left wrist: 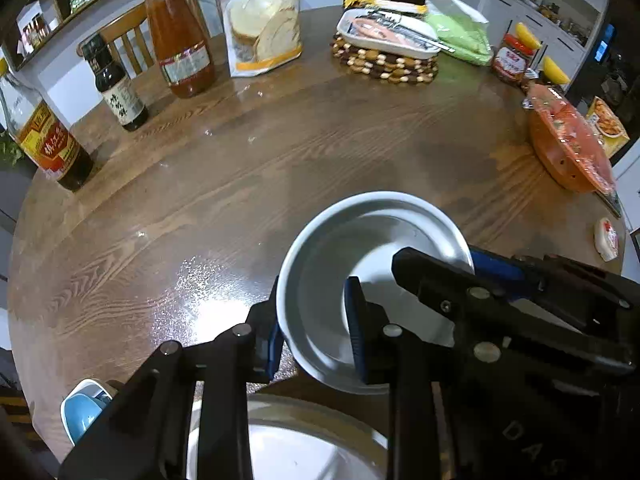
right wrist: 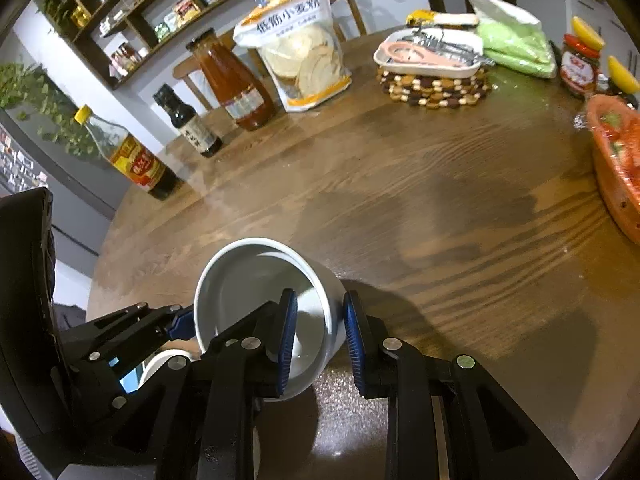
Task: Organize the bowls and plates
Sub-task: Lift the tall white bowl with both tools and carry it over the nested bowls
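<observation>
Lower centre of both views, the white bowl (left wrist: 372, 280) hangs tilted above the worktop (left wrist: 280, 152); left hand-held gripper (left wrist: 316, 328) and right hand-held gripper (right wrist: 320, 344) each clamp opposite rim walls; a plate (left wrist: 304, 444) lies directly below, lower frame.

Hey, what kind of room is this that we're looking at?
Most likely a home dining room or kitchen-diner. A round wooden table holds sauce bottles, a bag of flour and a beaded trivet, with wooden chairs and open wall shelves behind.
</observation>
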### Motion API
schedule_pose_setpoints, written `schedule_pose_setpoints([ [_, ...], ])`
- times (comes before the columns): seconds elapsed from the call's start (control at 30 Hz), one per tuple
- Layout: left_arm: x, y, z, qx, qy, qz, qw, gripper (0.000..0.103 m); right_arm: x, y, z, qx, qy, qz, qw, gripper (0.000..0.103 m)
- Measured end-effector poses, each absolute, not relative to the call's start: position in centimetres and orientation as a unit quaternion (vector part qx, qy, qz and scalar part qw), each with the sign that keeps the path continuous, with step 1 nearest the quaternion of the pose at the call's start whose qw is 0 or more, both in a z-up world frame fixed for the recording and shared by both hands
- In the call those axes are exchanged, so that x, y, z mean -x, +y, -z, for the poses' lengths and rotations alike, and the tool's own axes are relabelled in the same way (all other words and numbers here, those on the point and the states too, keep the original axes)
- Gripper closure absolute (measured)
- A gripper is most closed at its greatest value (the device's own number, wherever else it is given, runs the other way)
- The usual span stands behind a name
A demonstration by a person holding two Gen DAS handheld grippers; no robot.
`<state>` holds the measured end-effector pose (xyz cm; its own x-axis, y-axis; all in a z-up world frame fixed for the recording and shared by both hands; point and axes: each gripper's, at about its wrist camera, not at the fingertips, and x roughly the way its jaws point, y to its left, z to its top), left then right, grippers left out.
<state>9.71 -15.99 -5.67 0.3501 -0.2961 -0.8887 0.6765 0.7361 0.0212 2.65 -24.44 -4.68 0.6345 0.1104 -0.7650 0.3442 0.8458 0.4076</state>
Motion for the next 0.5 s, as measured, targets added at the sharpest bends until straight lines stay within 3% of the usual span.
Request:
schedule_pose_setpoints([
  [0.5, -6.1, -16.5, 2.8, -0.217, 0.434, 0.335, 0.808, 0.076, 1.0, -24.1, 2.1, -0.273, 0.384, 0.102, 0.876, 0.075],
])
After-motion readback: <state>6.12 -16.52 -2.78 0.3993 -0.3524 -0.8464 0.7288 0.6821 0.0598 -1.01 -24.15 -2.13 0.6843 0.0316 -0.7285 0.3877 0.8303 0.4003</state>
